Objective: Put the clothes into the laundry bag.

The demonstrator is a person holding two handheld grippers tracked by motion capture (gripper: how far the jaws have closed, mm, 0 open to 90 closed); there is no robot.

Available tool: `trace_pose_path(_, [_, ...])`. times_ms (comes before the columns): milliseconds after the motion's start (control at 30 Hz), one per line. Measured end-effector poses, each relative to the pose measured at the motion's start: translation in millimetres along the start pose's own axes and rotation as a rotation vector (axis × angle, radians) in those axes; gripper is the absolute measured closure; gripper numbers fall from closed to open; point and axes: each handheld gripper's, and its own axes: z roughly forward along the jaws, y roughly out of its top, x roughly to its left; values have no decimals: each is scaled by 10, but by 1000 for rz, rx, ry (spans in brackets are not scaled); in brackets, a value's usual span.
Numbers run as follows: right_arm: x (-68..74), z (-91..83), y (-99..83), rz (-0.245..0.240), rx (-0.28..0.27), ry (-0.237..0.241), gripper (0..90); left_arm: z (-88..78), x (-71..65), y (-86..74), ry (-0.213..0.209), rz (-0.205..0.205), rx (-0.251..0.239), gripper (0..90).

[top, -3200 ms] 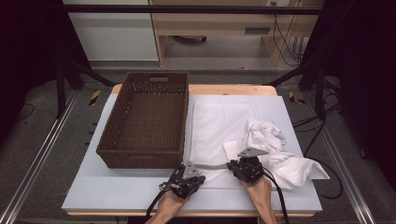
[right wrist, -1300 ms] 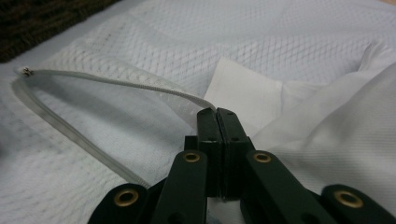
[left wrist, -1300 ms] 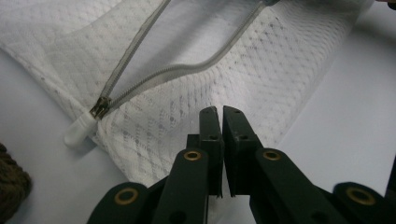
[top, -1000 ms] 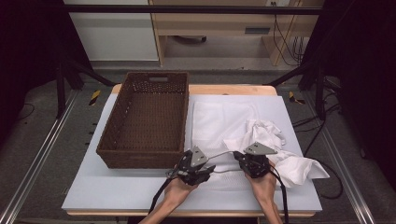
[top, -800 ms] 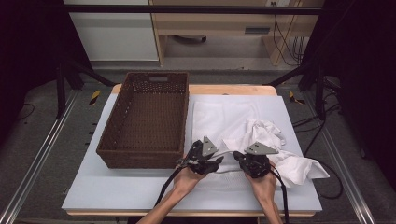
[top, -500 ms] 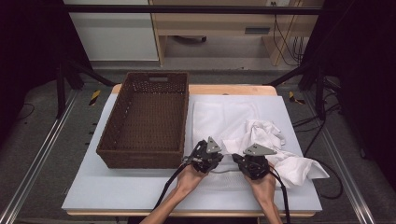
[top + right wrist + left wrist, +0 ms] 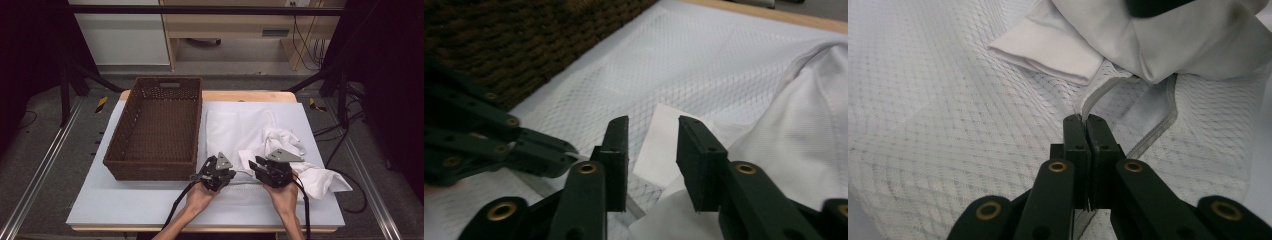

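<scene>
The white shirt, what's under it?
Under the crumpled white shirt lies a white mesh bag, spread flat on the table. The part of the bag beneath the shirt is covered, so anything else there can't be seen.

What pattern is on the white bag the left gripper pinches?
A fine diamond mesh on the white laundry bag, clearest in the left gripper view.

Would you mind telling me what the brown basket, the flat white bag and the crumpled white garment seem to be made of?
The basket looks like woven wicker or rattan, matt dark brown, with its plaited weave showing. The bag seems to be thin white mesh fabric: a fine net pattern and a stitched hem, which the left tool pinches. The garment looks like smooth, soft white cloth, probably cotton or a blend, judging by its creases.
</scene>
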Motion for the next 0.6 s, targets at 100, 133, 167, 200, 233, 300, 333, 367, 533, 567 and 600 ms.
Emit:
trace_pose_path(100, [-2, 168, -18, 4, 45, -30, 559, 9, -6, -12, 7, 7, 3, 884])
trace_pose_path(133, [-6, 255, -32, 12, 70, -36, 553, 11, -3, -18, 5, 4, 3, 883])
trace_pose_path(167, [-17, 340, -46, 8, 86, -39, 543, 14, -1, -25, 4, 1, 1, 883])
trace_pose_path(200, [-19, 412, -57, 14, 109, -47, 527, 16, -1, -35, 3, 0, 3, 883])
trace_pose_path(233, [-31, 528, -79, 14, 141, -57, 500, 20, -2, -46, 3, -2, 2, 883])
trace_pose_path(300, [-33, 572, -90, 22, 147, -67, 483, 29, 0, -68, 0, -6, 3, 883])
trace_pose_path(333, [-38, 609, -100, 25, 148, -71, 466, 33, 2, -80, 0, -4, 3, 883])
trace_pose_path(367, [-38, 640, -113, 26, 151, -76, 456, 41, 3, -92, -3, -11, 4, 882])
trace_pose_path(533, [28, 700, -130, -43, 154, -136, 511, 48, 11, -107, -7, -22, 2, 883])
trace_pose_path(567, [27, 695, -125, -51, 152, -148, 698, 47, 11, -104, -7, -22, -1, 883])
trace_pose_path(600, [6, 690, -125, -19, 152, -105, 755, 46, 11, -103, -8, -23, -2, 883])
